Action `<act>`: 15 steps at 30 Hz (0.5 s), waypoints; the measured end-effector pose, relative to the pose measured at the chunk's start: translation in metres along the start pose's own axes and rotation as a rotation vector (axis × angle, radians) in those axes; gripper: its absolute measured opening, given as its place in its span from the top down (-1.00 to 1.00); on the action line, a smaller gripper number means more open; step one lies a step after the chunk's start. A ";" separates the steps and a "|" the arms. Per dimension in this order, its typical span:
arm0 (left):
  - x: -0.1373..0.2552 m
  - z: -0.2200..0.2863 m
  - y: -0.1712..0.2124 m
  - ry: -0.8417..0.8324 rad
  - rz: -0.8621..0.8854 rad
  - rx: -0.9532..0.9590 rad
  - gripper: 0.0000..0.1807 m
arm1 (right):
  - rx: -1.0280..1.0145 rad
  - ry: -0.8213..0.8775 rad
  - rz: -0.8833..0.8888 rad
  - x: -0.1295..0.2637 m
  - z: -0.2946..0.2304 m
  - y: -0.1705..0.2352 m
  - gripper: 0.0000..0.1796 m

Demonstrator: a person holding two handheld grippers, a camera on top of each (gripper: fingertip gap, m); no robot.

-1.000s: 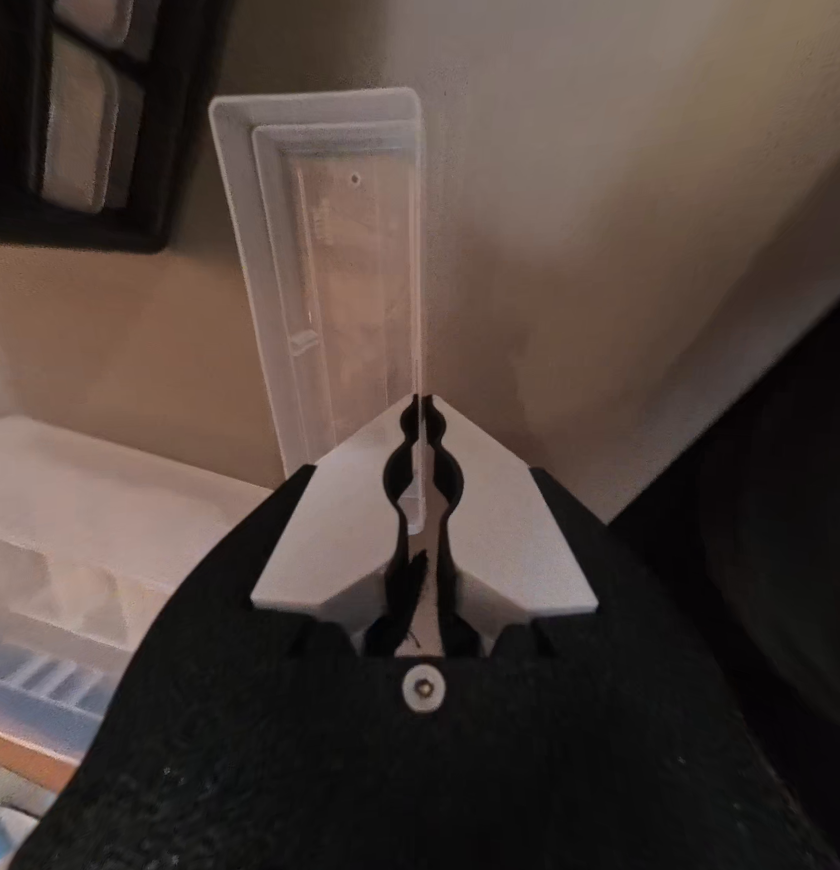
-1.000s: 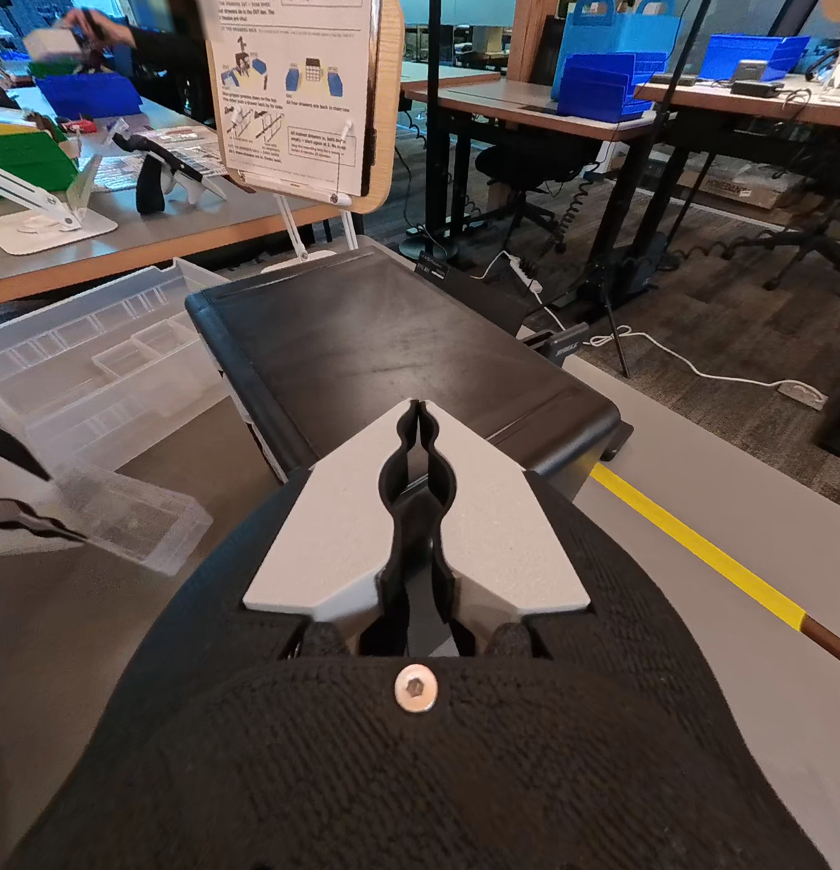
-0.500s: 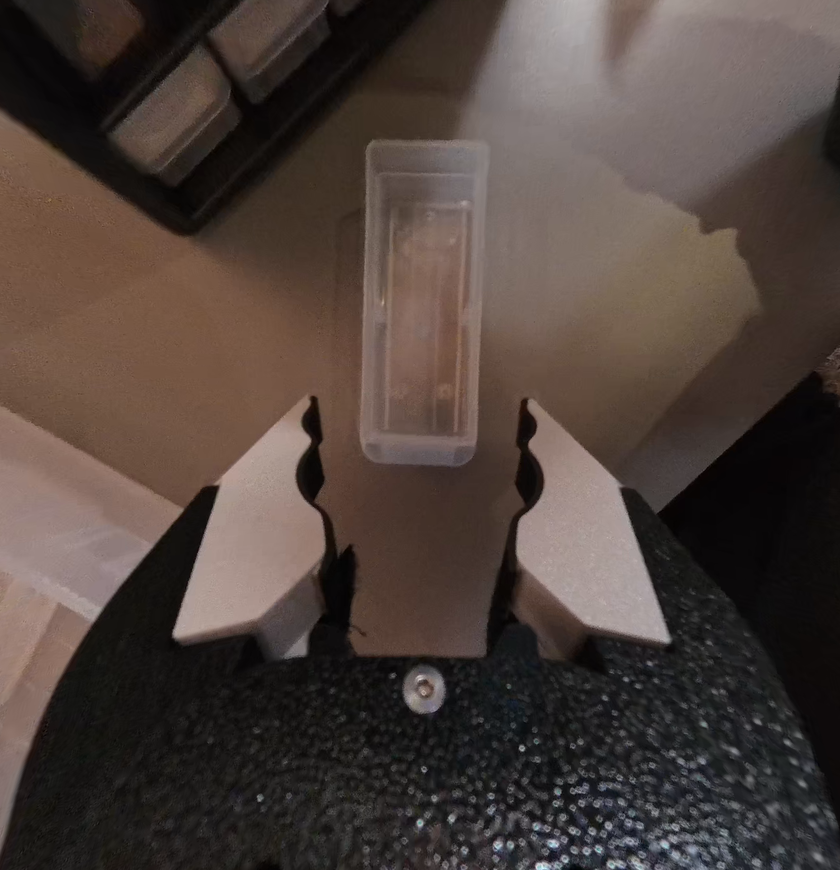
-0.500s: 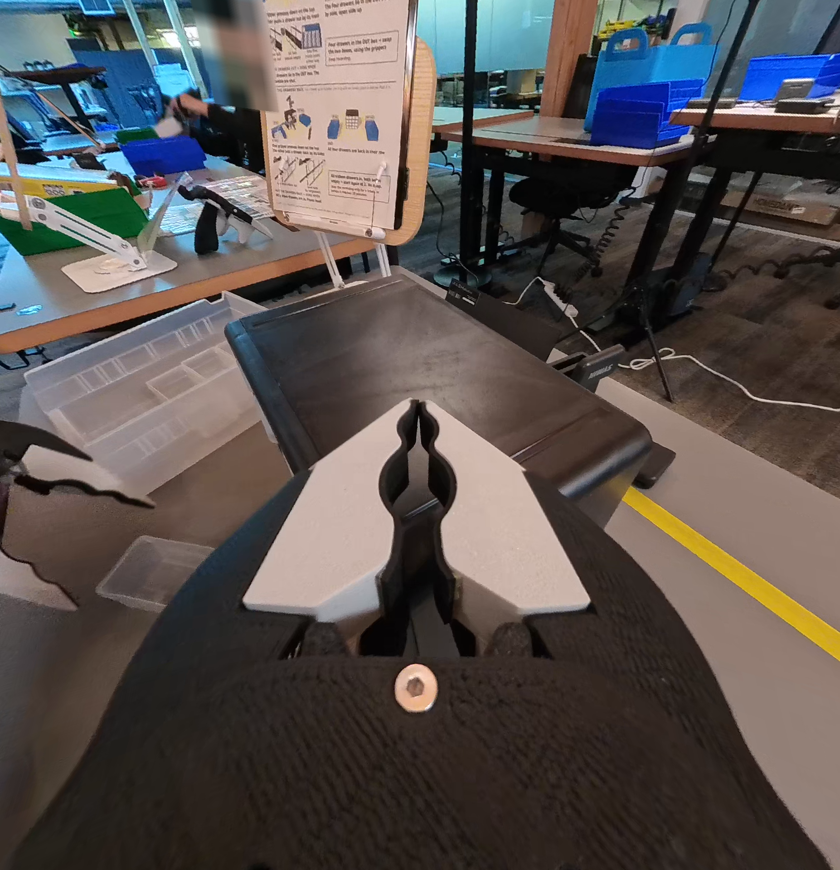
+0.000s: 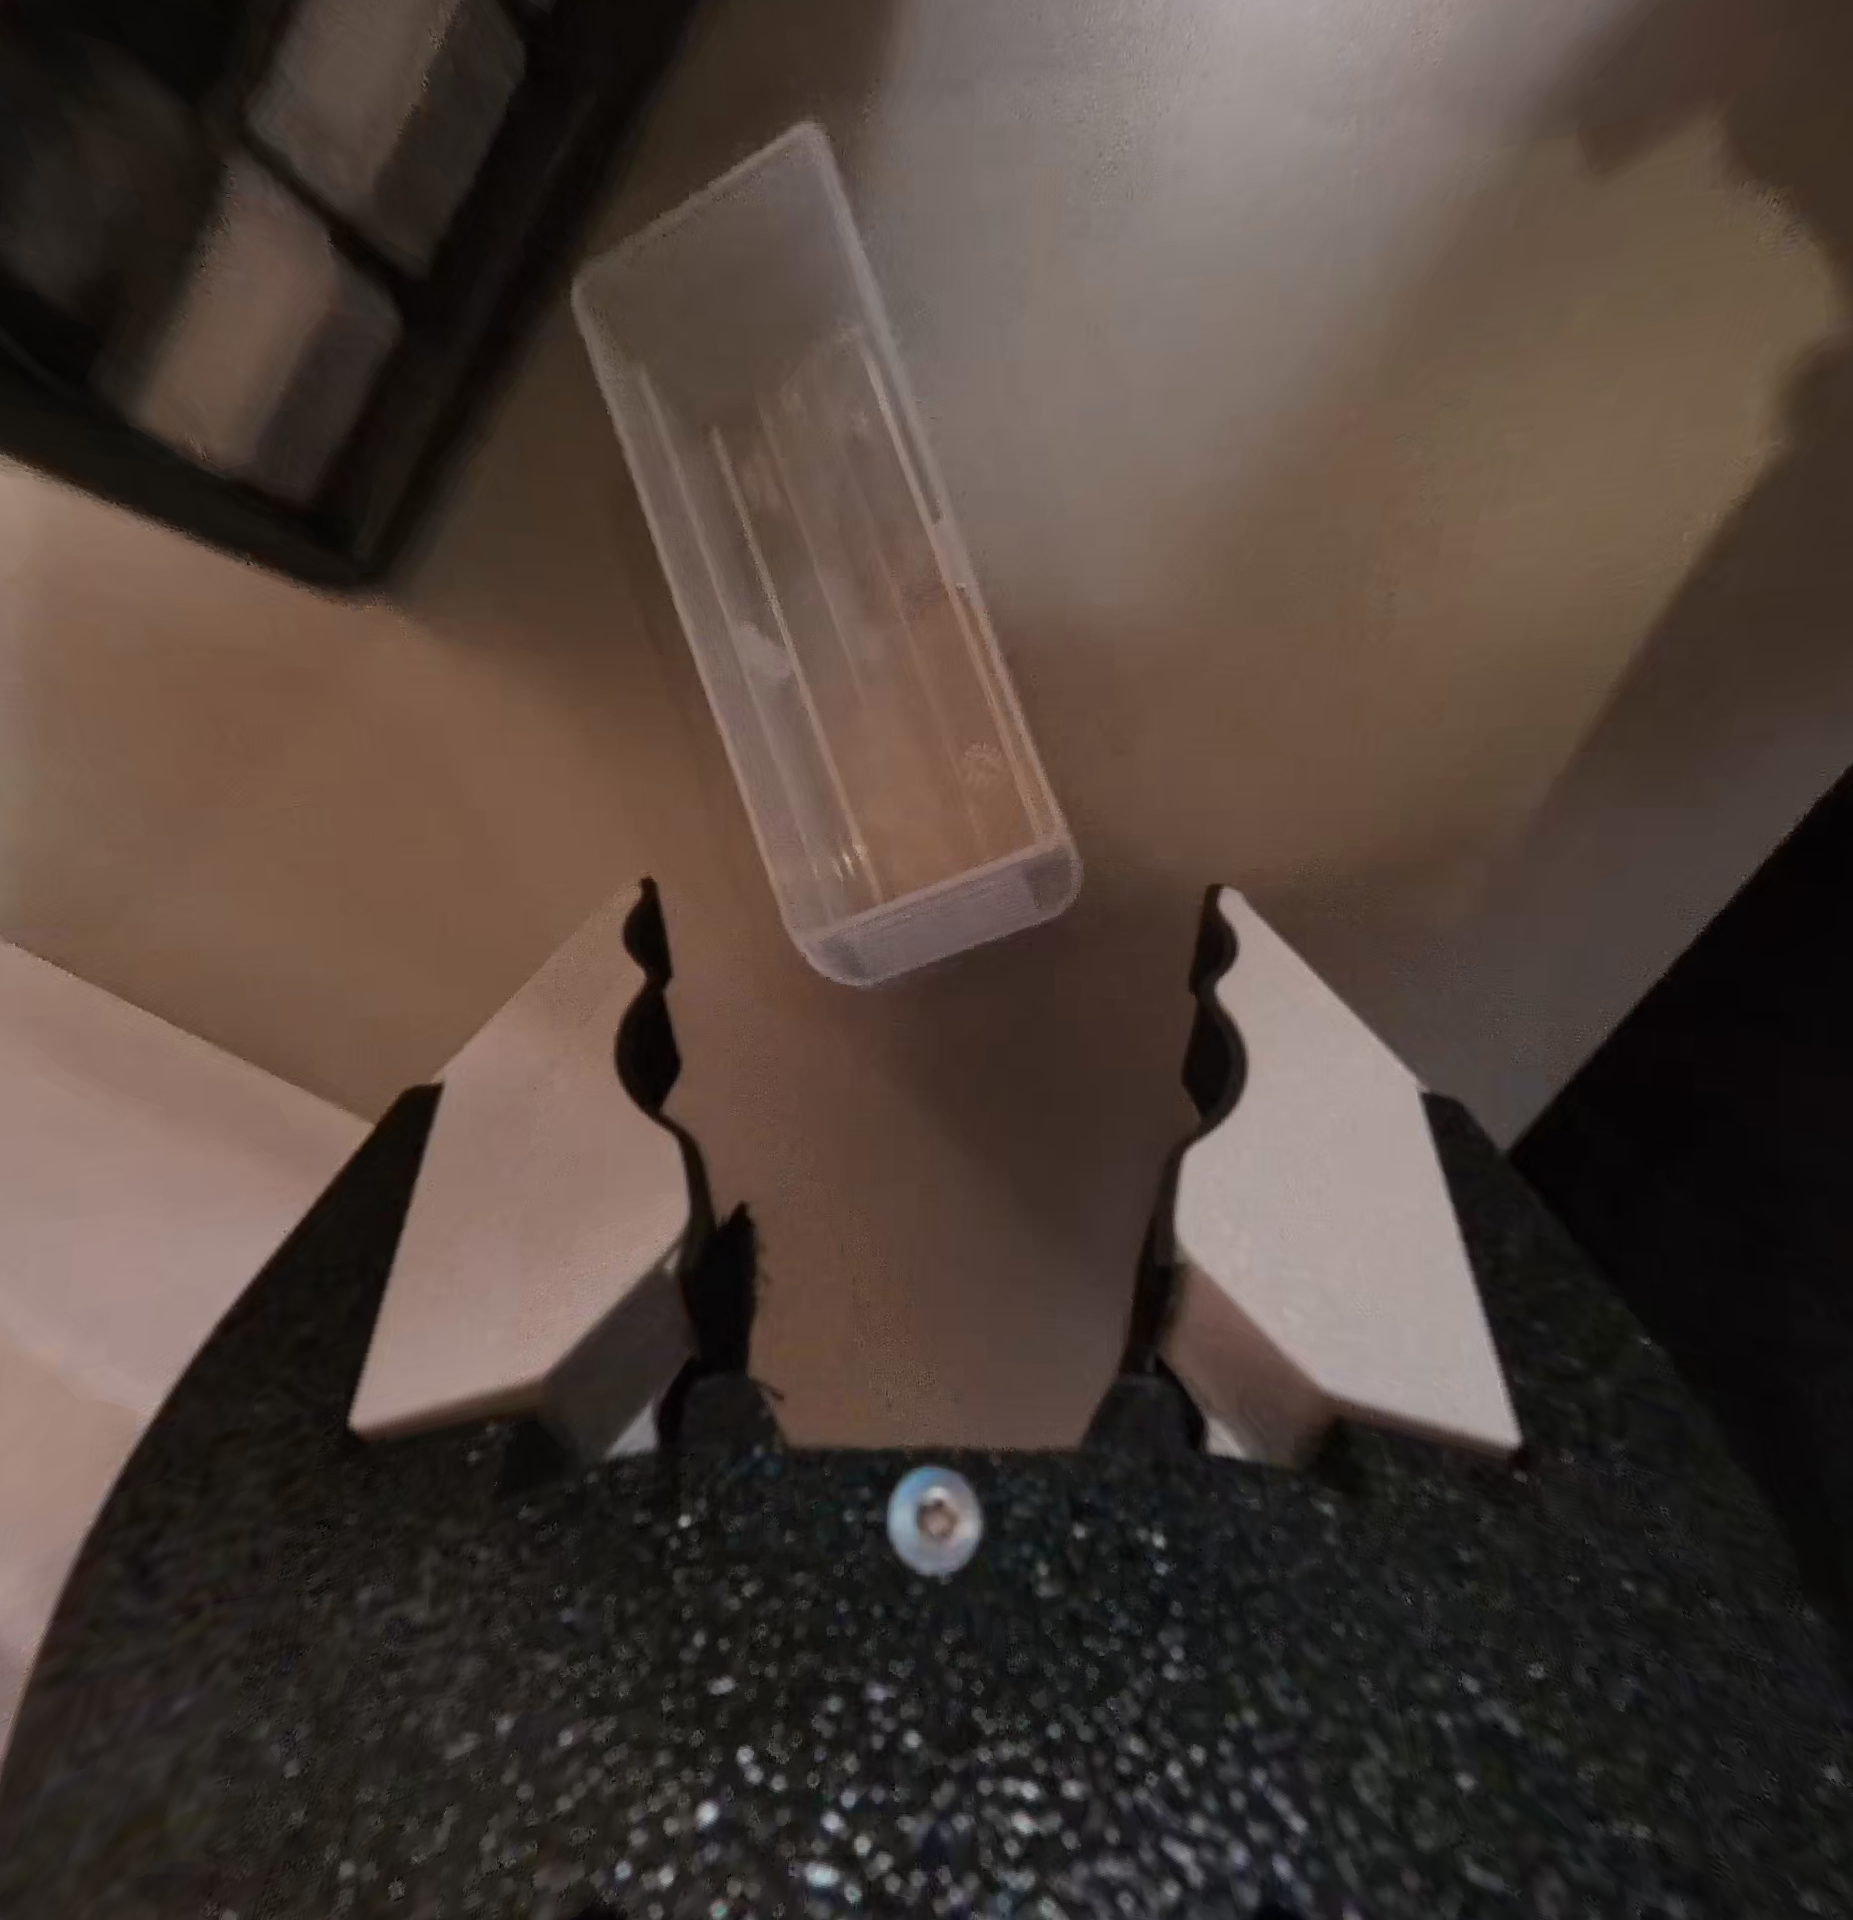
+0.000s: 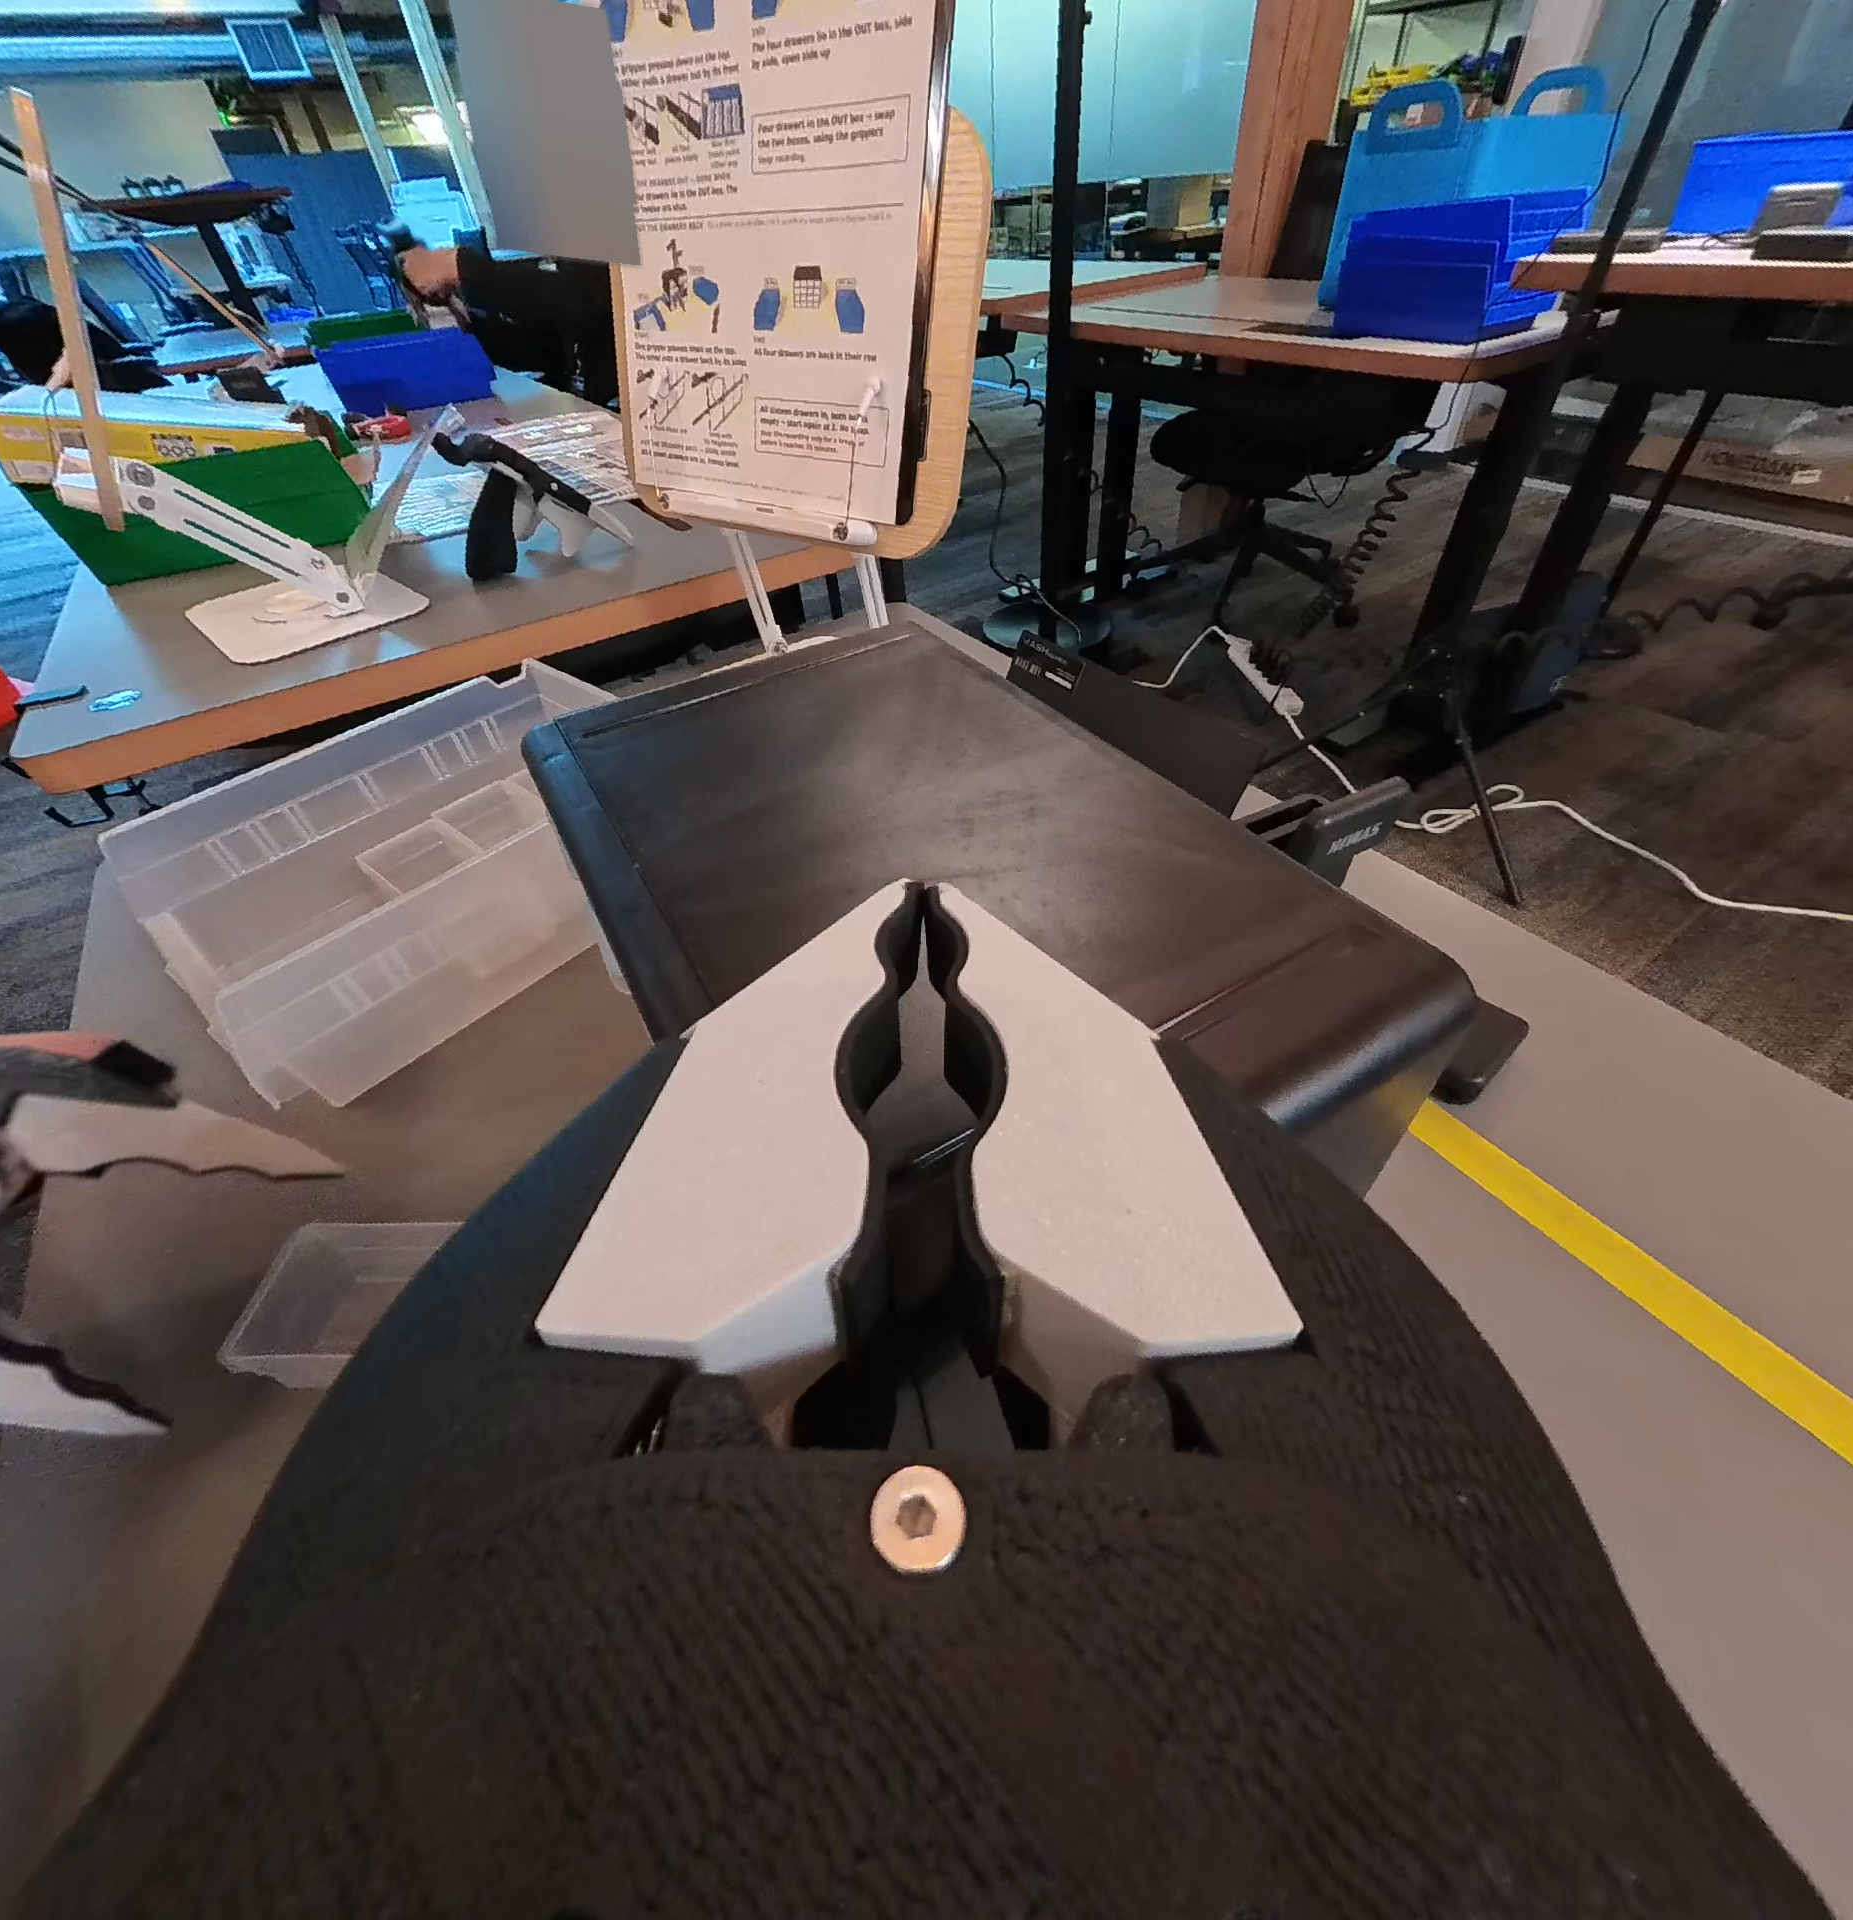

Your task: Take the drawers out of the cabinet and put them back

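Observation:
A clear plastic drawer (image 5: 818, 540) lies open side up on the tan table, just beyond my left gripper (image 5: 932, 888). The left gripper is open and empty, its fingertips either side of the drawer's near end without touching it. The black cabinet (image 5: 226, 260), with pale drawers in its slots, is at the upper left. In the right wrist view my right gripper (image 6: 922, 891) is shut and empty over the cabinet's black top (image 6: 1005, 831). The same drawer (image 6: 309, 1309) shows low on the left, with the open left gripper (image 6: 122, 1268) beside it.
A clear plastic box (image 6: 361, 883) holding several drawers sits left of the cabinet. An instruction sheet on a stand (image 6: 787, 260) rises behind the cabinet. A yellow tape line (image 6: 1649, 1299) crosses the table at right. Other desks, blue bins and a person's hand are far behind.
My left gripper opened and let go of the clear drawer, which now lies on the table. The left gripper then drew back and turned a little. The right gripper stayed shut.

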State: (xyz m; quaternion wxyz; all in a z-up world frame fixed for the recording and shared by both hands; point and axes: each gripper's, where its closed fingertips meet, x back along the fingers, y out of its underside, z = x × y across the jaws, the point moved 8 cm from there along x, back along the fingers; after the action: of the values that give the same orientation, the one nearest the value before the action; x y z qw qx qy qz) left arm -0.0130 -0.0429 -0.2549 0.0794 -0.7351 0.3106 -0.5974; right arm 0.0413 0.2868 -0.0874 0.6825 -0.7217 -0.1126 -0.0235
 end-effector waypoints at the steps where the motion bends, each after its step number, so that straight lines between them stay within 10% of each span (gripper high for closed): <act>1: 0.002 0.004 -0.002 -0.039 0.014 -0.123 -0.05 | 0.000 0.001 0.001 0.000 0.000 0.000 1.00; 8: -0.004 0.005 0.011 -0.222 0.006 -0.837 0.22 | -0.008 0.015 0.005 -0.001 0.002 0.000 1.00; 15: -0.013 0.006 0.012 -0.061 0.024 -0.959 0.55 | -0.008 0.010 0.009 -0.001 0.002 0.000 1.00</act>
State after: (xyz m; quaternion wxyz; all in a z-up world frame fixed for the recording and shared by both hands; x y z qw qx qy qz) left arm -0.0130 -0.0469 -0.2729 -0.2527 -0.7024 0.5570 -0.3640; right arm 0.0401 0.2889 -0.0874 0.6805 -0.7247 -0.1058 -0.0245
